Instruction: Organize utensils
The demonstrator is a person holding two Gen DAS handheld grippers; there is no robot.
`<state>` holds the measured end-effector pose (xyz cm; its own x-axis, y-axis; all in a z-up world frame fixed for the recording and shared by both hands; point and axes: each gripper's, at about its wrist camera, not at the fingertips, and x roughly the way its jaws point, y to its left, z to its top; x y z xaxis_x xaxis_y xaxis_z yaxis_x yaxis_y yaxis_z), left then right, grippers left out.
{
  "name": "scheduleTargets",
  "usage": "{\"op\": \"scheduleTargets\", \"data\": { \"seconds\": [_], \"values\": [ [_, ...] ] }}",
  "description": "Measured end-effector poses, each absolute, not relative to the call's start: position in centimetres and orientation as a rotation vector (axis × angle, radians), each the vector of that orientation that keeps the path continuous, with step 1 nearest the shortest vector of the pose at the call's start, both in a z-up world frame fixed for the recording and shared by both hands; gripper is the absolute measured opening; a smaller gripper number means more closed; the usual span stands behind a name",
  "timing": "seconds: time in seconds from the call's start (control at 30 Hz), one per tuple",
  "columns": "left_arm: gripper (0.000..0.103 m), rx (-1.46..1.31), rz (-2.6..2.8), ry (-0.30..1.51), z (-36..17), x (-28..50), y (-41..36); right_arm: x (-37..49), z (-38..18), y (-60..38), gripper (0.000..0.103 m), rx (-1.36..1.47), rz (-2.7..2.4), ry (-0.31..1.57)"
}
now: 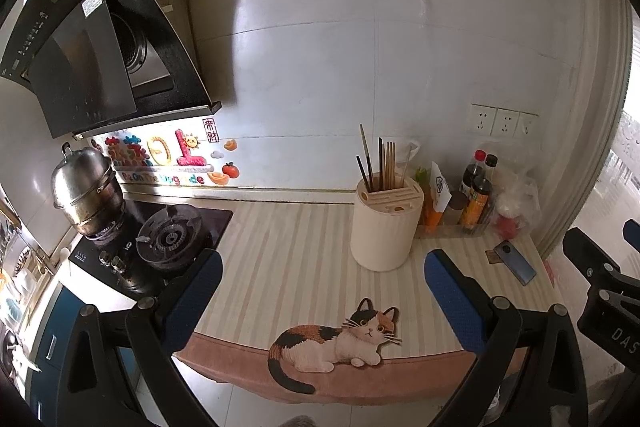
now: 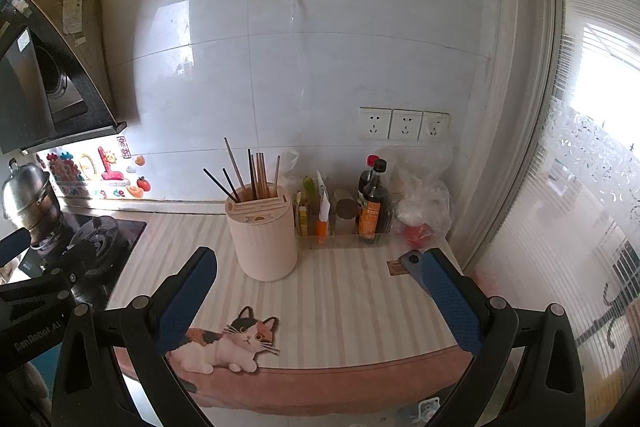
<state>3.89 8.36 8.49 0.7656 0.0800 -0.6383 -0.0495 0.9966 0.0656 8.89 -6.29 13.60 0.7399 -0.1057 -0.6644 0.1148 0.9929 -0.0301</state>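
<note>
Both hand-held grippers, left [image 1: 322, 291] and right [image 2: 318, 293], hover wide and empty over the bench [image 2: 344, 291]. Chopsticks [image 2: 256, 175] stand splayed in the holder [image 2: 264, 239]; approach from above, pinching one stick.

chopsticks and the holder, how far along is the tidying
Done, as it looks: the chopsticks all stand in the cream holder on the striped mat, some leaning left, and no loose utensil shows on it. In hand: nothing; the left gripper and right gripper are both open and empty, short of the holder. Left: perhaps straightening the leaning ones; otherwise nothing visible remains.
</note>
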Motion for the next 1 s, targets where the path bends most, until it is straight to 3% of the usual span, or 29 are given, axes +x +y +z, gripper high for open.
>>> {"op": "scheduleTargets", "data": {
  "seconds": [1.0],
  "values": [
    [0.103, 0.032, 0.095, 0.682, 8.91, 4.21, 8.34, 9.59, 13.67, -6.01, 0.103, 0.012, -0.108, 0.727]
  ]
}}
